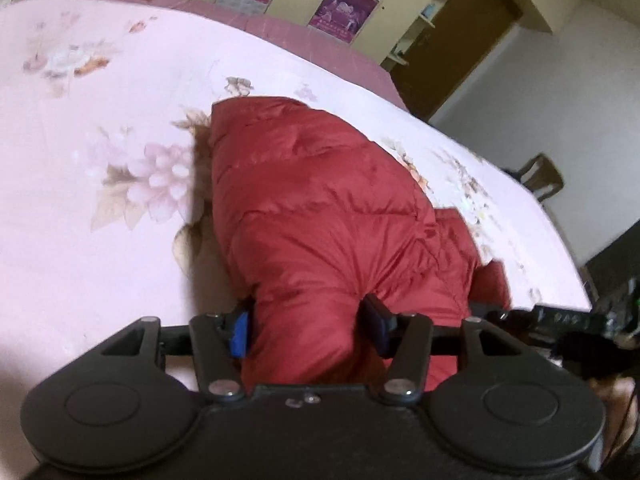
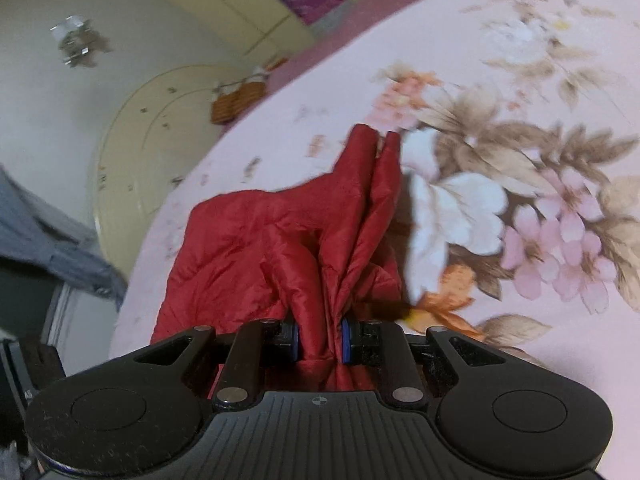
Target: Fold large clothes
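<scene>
Garment: red padded jacket (image 1: 316, 200) lay on the floral bed sheet (image 1: 100, 120).
Left gripper (image 1: 310, 326): fingers pinched a thick jacket fold.
Right gripper (image 2: 319, 340): fingers (image 2: 347, 340) clamped bunched jacket fabric.
Background: cabinet (image 1: 404, 8) behind bed.

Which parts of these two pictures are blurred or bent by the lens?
Left wrist view: the bed edge curves strongly, and the room at right smears. Right wrist view: the red jacket and flowered sheet look soft, and the wall at left bends.
</scene>
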`<state>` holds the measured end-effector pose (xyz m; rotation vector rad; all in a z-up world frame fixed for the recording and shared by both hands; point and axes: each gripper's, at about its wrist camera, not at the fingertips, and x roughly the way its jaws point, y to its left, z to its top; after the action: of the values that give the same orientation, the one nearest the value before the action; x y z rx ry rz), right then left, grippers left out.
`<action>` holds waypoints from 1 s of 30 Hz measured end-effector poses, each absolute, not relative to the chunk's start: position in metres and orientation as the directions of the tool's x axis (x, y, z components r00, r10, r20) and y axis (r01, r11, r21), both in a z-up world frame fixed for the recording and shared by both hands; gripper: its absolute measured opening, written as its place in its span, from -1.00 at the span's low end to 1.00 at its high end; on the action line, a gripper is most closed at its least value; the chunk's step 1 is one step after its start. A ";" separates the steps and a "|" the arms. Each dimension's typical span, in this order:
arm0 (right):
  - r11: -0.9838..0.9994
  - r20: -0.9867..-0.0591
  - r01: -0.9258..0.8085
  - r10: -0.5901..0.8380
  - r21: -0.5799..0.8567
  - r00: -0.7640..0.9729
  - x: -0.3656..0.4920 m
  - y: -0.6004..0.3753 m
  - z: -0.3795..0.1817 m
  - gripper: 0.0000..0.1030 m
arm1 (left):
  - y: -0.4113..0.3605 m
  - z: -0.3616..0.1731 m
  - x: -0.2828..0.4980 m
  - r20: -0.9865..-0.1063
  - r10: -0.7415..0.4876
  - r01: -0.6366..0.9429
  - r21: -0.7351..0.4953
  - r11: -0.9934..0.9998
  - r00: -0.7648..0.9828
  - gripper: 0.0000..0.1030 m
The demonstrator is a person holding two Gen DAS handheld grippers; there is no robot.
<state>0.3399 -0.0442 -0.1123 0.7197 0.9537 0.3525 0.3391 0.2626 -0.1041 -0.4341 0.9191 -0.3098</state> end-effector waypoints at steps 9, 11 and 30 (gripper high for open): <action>0.789 -0.585 0.002 0.454 0.614 0.672 0.317 -0.077 -0.075 -0.32 | 0.321 -0.095 0.325 -0.612 -0.389 0.041 -0.503 0.864 0.688 0.21; 0.813 -0.568 -0.072 0.464 0.578 0.680 0.323 -0.069 -0.061 -0.36 | 0.320 -0.087 0.340 -0.589 -0.404 0.078 -0.500 0.863 0.700 0.01; 0.857 -0.650 -0.198 0.494 0.475 0.578 0.412 -0.008 -0.126 -1.00 | 0.268 -0.117 0.429 -0.647 -0.489 0.174 -0.489 0.855 0.584 -0.40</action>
<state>0.4117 -0.0079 -0.1262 0.3734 0.8666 0.4156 0.4292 0.2684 -0.1173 -0.3976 0.8660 -0.3991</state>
